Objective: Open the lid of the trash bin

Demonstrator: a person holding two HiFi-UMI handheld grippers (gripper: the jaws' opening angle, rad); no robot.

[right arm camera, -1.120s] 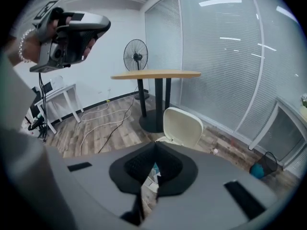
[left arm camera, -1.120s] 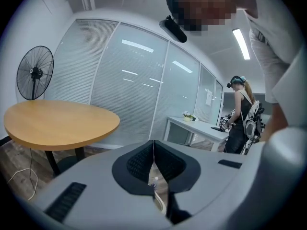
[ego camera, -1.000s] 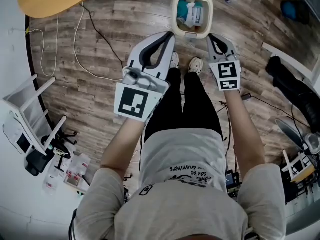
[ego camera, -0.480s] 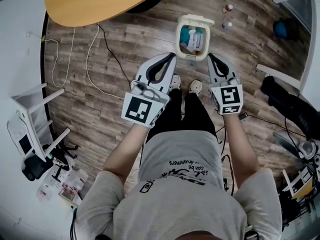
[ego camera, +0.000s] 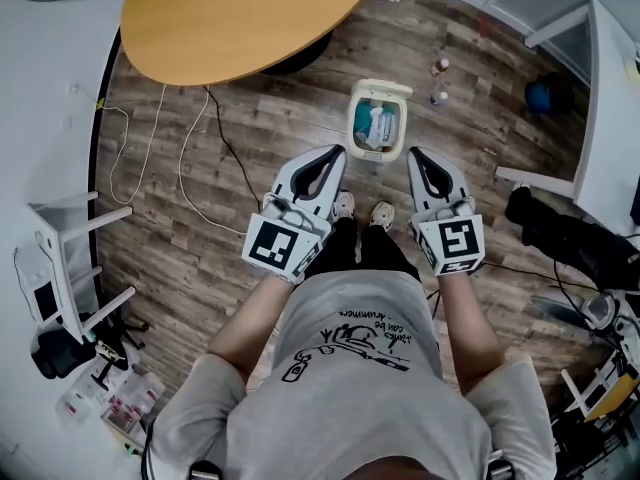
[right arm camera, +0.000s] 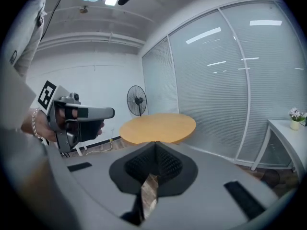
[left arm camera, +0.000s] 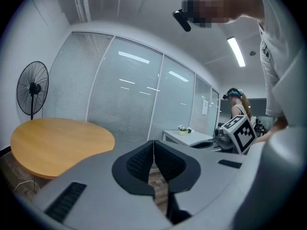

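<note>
trash bin (ego camera: 352,128) at twelve o'clock, lid (ego camera: 381,90) already up, looks done; left gripper (ego camera: 336,154) and right gripper (ego camera: 414,154) clenched, empty.

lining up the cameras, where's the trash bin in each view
Head view: trash bin upper centre, just ahead of the person's shoes.
Left gripper view: not in it.
Right gripper view: not in it.
Shared landmark: round wooden table, top of the head view, left in the left gripper view, centre in the right gripper view.
</note>
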